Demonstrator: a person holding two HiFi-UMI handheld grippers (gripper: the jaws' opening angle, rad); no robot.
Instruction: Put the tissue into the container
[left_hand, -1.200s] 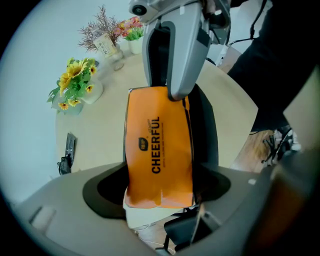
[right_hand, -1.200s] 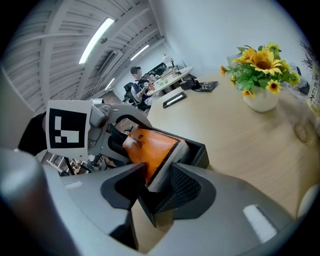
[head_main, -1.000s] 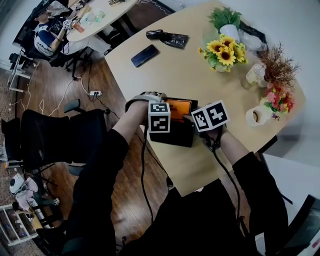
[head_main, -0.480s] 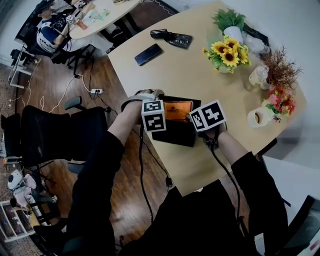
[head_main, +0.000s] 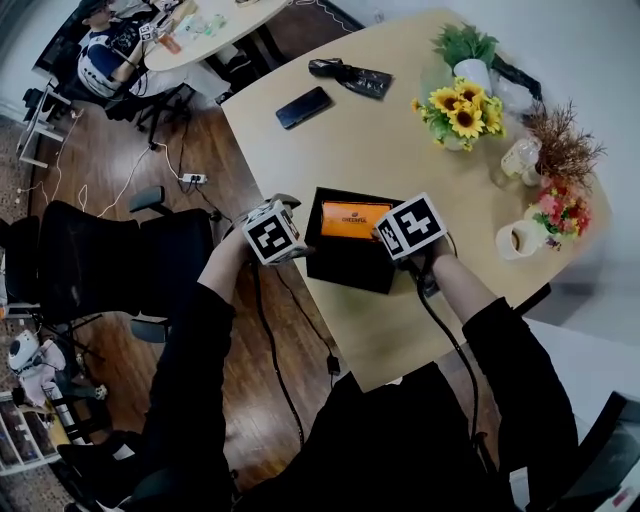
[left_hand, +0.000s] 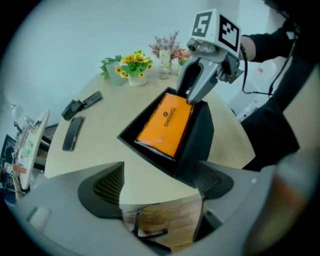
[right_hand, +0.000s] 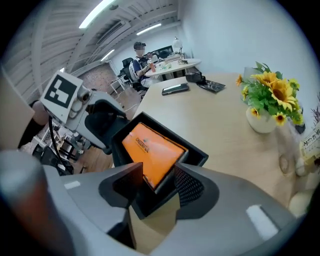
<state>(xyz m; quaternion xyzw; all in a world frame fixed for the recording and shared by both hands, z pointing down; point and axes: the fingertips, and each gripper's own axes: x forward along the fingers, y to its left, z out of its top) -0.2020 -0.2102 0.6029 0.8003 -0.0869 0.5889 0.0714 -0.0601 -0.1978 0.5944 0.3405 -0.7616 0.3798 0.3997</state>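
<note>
The orange tissue pack (head_main: 355, 219) lies flat inside the black container (head_main: 345, 272) near the table's front edge. My left gripper (head_main: 273, 232) hangs just off the container's left end. In the left gripper view the left gripper (left_hand: 157, 185) is wide open and closing slightly, with only the table edge between its jaws; the container (left_hand: 197, 140) and pack (left_hand: 167, 125) lie ahead. My right gripper (head_main: 410, 226) is at the container's right end. The right gripper (right_hand: 160, 182) is opening, its jaws straddling the container's corner (right_hand: 197, 152) and the pack's end (right_hand: 150, 150).
Farther back on the table are a phone (head_main: 304, 107), a black pouch (head_main: 350, 77), a sunflower vase (head_main: 455, 115), dried flowers (head_main: 560, 150) and a cup (head_main: 515, 238). A black office chair (head_main: 110, 265) stands on the floor to the left.
My left gripper has pulled away leftward from over the container to the table's edge, uncovering the orange pack. The right gripper stays at the container's right end.
</note>
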